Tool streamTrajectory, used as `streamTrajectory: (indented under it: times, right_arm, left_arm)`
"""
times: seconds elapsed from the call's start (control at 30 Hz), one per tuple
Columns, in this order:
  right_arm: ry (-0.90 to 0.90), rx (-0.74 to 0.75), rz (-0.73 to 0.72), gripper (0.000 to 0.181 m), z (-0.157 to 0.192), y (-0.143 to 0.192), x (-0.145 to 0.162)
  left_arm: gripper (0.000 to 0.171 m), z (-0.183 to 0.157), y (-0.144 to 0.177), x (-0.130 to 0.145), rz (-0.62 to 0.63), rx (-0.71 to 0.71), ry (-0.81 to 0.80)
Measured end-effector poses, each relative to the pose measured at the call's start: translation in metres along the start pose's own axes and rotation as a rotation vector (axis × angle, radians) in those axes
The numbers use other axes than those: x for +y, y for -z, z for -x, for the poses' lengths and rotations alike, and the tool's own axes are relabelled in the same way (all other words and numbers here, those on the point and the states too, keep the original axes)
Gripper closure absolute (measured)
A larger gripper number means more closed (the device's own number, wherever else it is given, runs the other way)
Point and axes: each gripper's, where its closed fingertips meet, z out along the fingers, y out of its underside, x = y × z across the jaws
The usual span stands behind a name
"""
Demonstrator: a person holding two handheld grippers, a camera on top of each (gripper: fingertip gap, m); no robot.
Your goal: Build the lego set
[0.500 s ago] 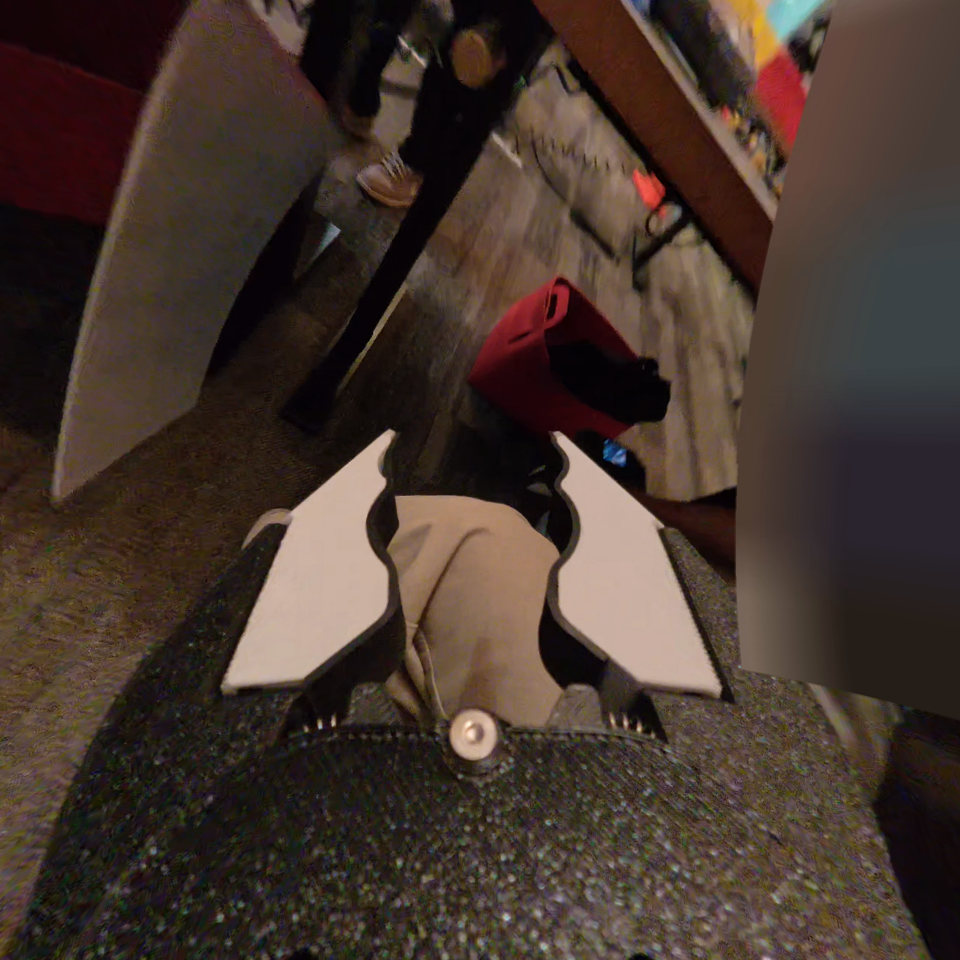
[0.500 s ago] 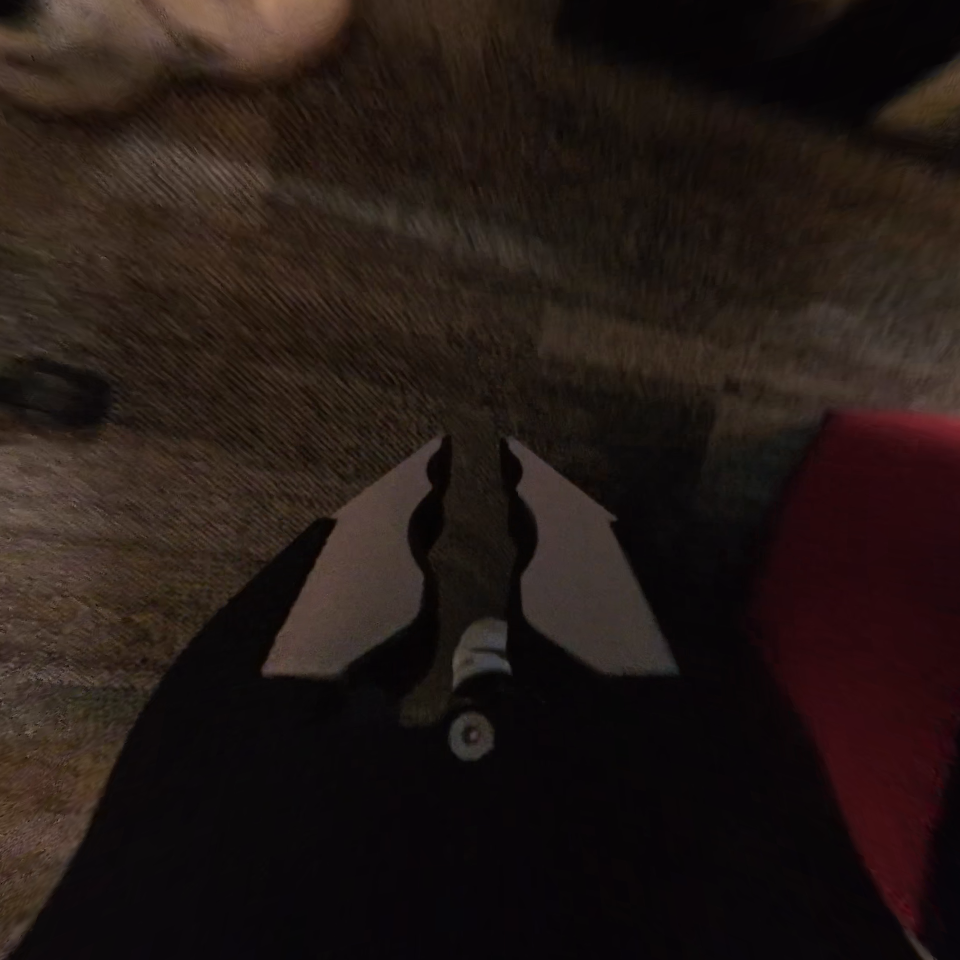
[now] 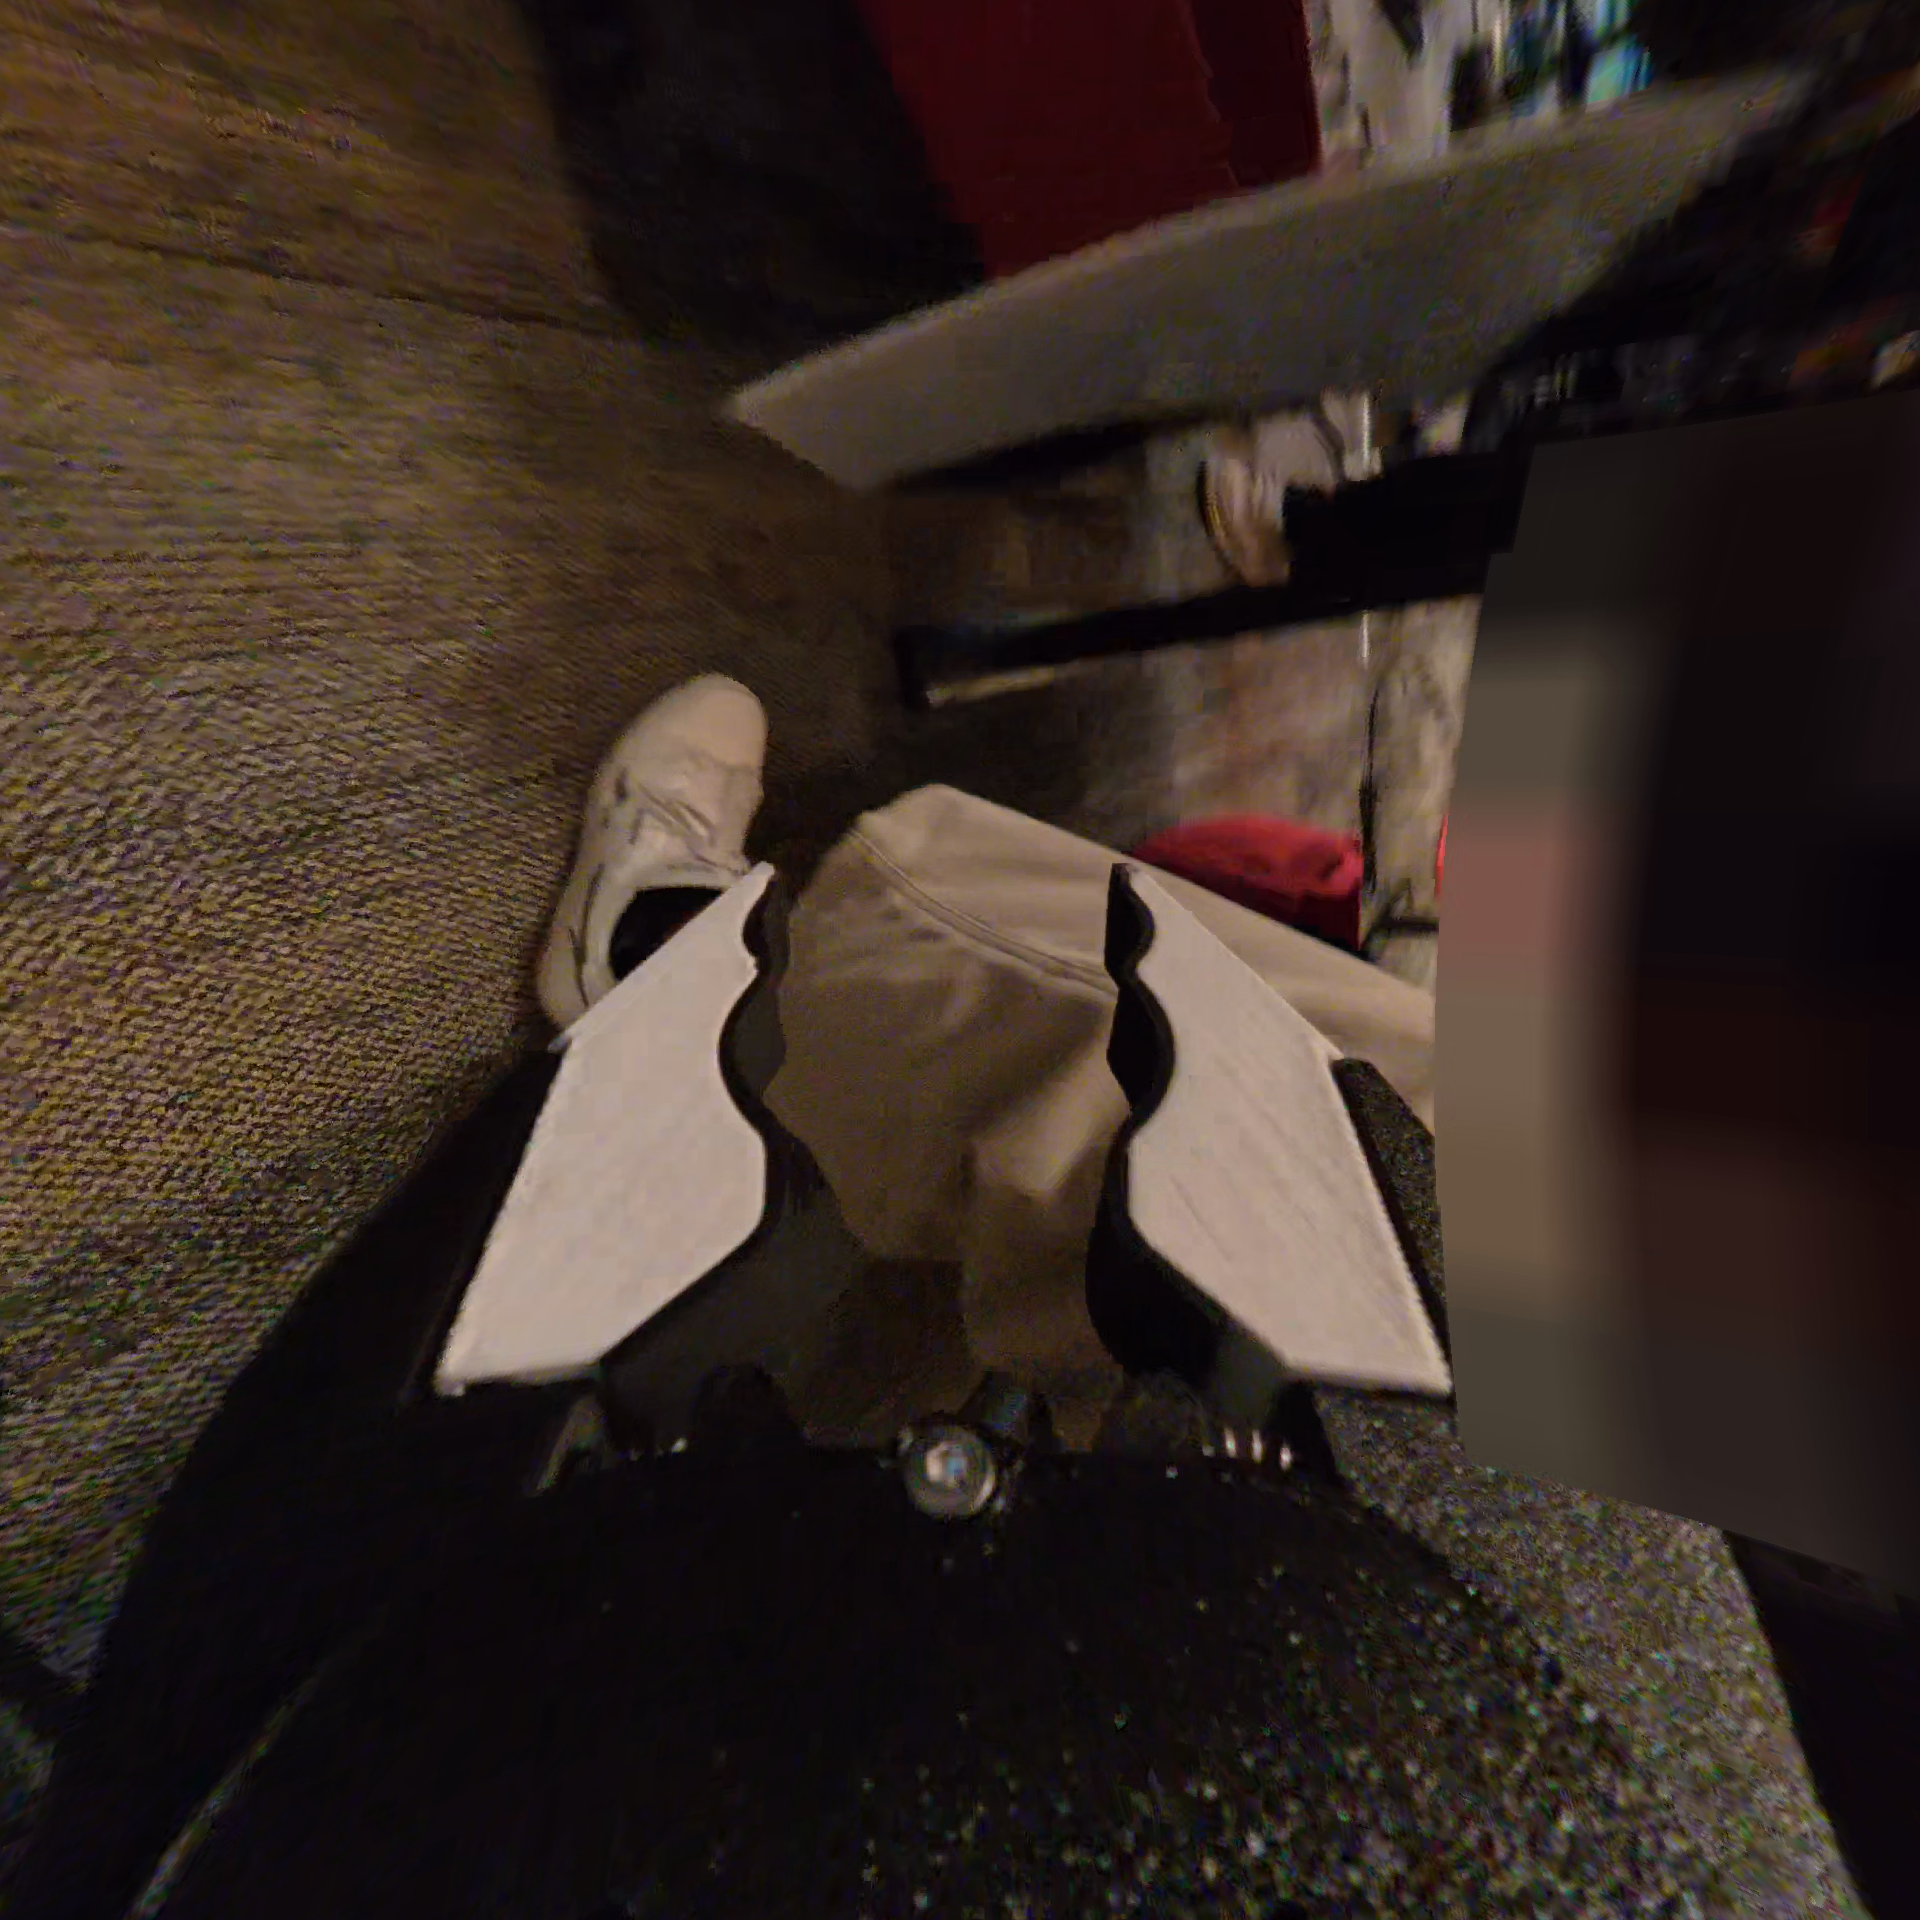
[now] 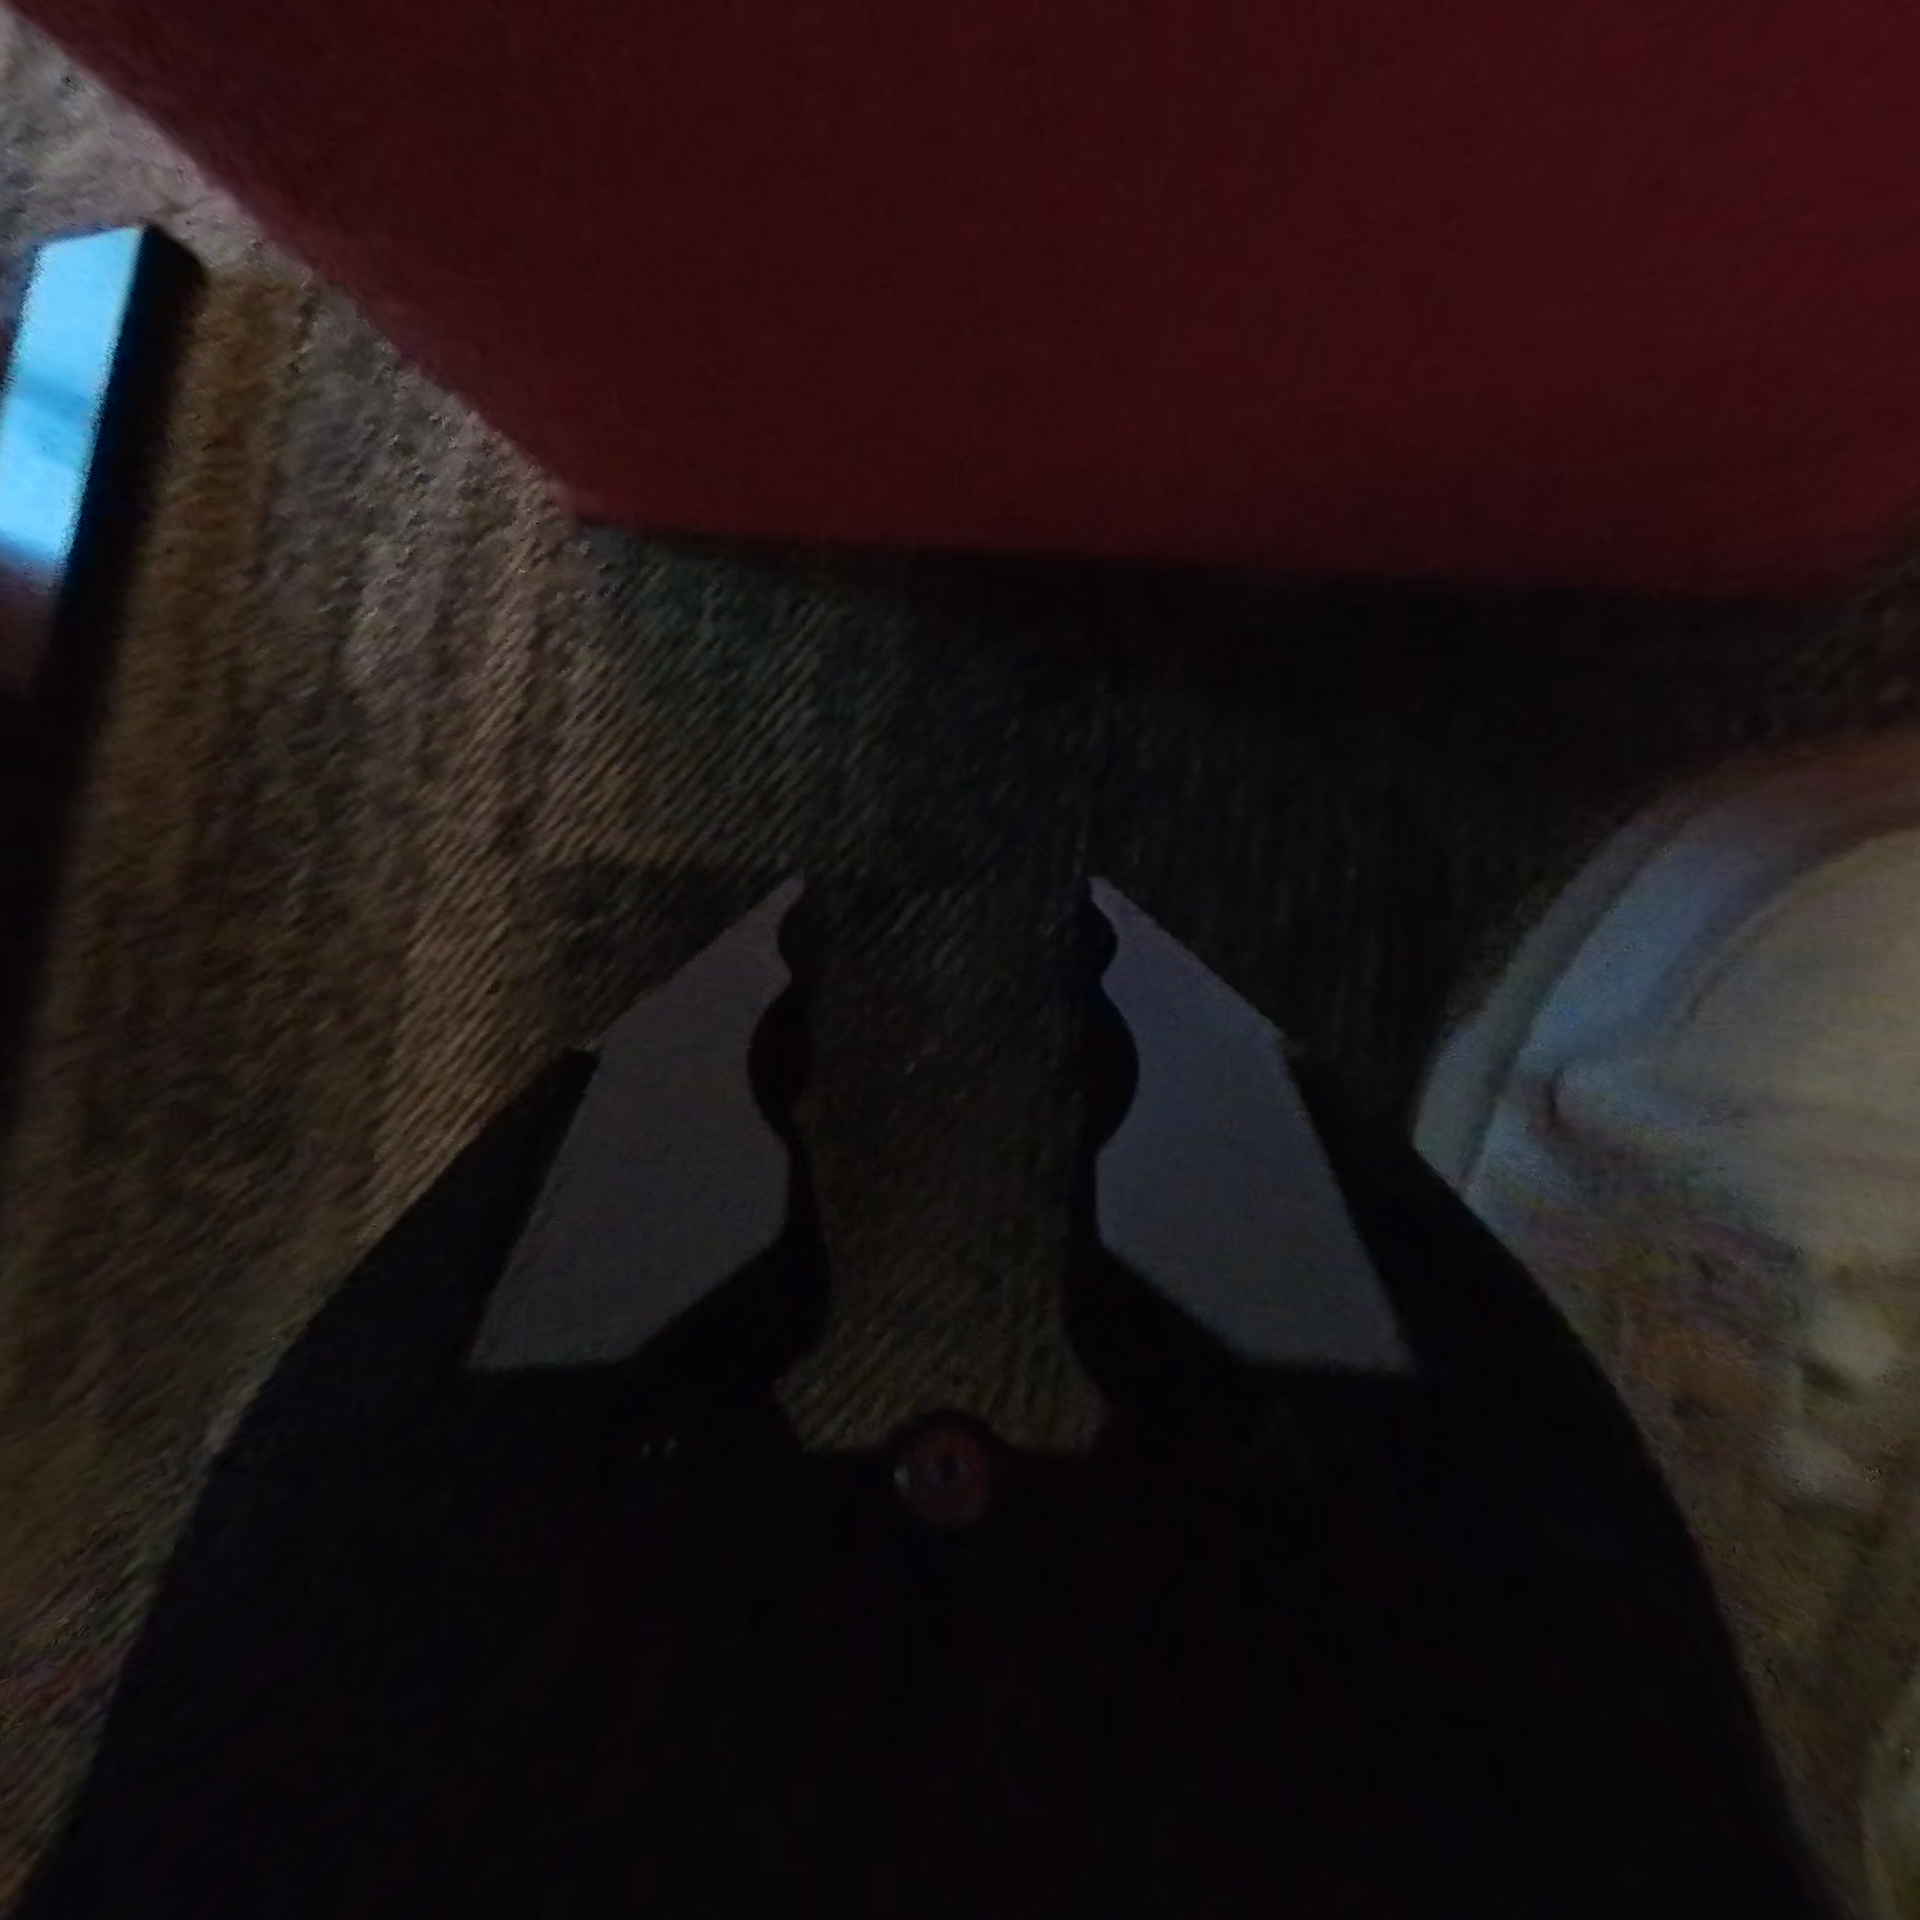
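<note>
My left gripper point(image 3: 940, 883) is open and empty, held above a person's beige trouser leg point(image 3: 956, 997). A white shoe point(image 3: 665, 821) stands on the carpet just left of its left finger. My right gripper point(image 4: 945, 883) is open and empty, low over the brown carpet point(image 4: 935, 727) in dim light. A large red cloth-covered thing point(image 4: 1039, 260) lies just beyond its fingertips. A pale rounded thing point(image 4: 1683, 1091), blurred, sits close at its right.
A grey board point(image 3: 1195, 332) slants across the top of the left wrist view, with a dark red block point(image 3: 1081, 114) behind it and a black bar point(image 3: 1195, 623) below. A red thing point(image 3: 1257, 862) lies right of the leg. A lit blue screen point(image 4: 62, 384) stands at far left.
The left gripper has swung round and opened wider; the shoe and carpet now show at its left. The right gripper has opened wider and moved up close to the red thing.
</note>
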Motion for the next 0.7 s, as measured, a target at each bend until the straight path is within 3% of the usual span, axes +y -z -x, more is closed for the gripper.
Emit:
streamTrajectory:
  times: [0.17,0.4,0.47,0.67,0.7]
  right_arm:
    - [0.093,-0.008,-0.002,0.133,0.003,-0.078,-0.007]
    - [0.134,0.041,-0.117,0.118,-0.007,-0.134,-0.032]
    - [0.137,0.058,-0.095,0.125,-0.01,-0.139,-0.028]
    - [0.154,0.095,0.041,0.181,-0.022,-0.125,-0.001]
    - [0.157,0.079,0.051,0.181,-0.02,-0.121,0.003]
  left_arm:
    - [0.115,0.084,-0.014,0.004,-0.087,-0.137,0.095]
    - [0.115,0.084,-0.059,0.02,-0.142,-0.054,0.23]
    - [0.115,0.077,-0.072,0.026,-0.127,-0.032,0.232]
    - [0.115,0.057,-0.089,0.039,-0.061,0.023,0.189]
    - [0.115,0.055,-0.088,0.042,-0.039,0.016,0.165]
